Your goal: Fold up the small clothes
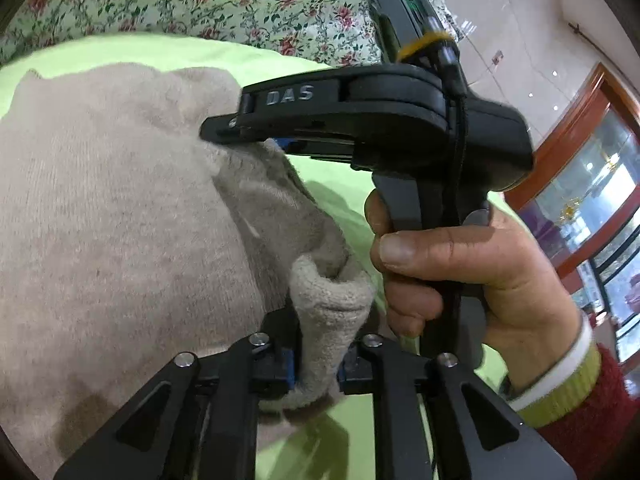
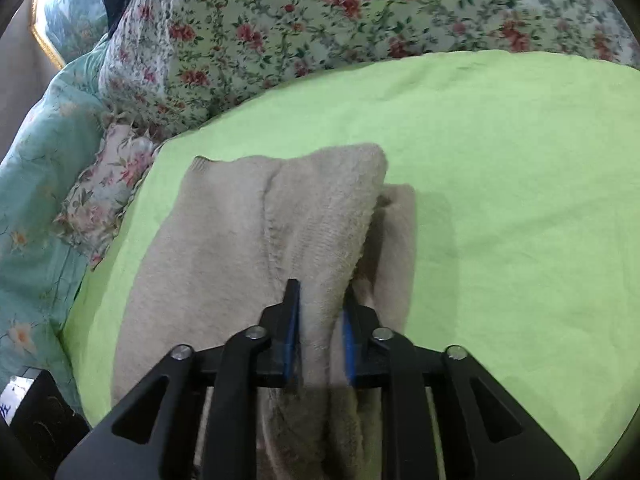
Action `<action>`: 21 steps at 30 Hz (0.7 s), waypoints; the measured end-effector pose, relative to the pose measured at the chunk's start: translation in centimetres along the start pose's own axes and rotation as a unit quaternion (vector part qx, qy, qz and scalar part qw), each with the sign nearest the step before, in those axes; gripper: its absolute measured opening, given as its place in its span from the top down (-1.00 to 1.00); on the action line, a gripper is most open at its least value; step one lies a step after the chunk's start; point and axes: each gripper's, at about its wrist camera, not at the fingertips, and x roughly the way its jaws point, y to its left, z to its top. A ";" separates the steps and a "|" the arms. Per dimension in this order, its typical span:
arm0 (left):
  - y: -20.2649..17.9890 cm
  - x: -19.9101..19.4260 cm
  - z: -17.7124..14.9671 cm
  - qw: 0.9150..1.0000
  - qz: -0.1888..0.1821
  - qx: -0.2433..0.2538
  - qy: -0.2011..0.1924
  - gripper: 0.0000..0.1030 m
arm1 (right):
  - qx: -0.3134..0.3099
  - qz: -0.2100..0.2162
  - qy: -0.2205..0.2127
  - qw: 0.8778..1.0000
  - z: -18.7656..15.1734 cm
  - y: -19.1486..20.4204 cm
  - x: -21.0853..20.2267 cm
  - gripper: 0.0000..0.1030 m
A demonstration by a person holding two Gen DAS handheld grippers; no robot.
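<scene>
A beige knitted garment (image 1: 104, 216) lies on a lime-green cloth (image 1: 328, 200). My left gripper (image 1: 318, 354) is shut on a bunched corner of the garment at the bottom of the left wrist view. My right gripper (image 1: 260, 136) shows in that view as a black tool held by a hand, its jaws pinching the garment's edge further up. In the right wrist view my right gripper (image 2: 320, 336) is shut on a raised fold of the beige garment (image 2: 240, 232), which lies partly folded on the green cloth (image 2: 500, 184).
A floral quilt (image 2: 280, 24) is heaped behind the green cloth, with a teal floral blanket (image 2: 32, 184) to the left. A wood-framed glass cabinet (image 1: 592, 184) stands at the right. A dark object (image 2: 36, 412) sits at the lower left.
</scene>
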 end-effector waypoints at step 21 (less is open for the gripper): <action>12.7 -11.1 0.4 0.989 0.017 -0.140 -0.043 -0.85 | 0.080 0.036 0.013 0.996 -3.6 -2.5 -1.8 -0.50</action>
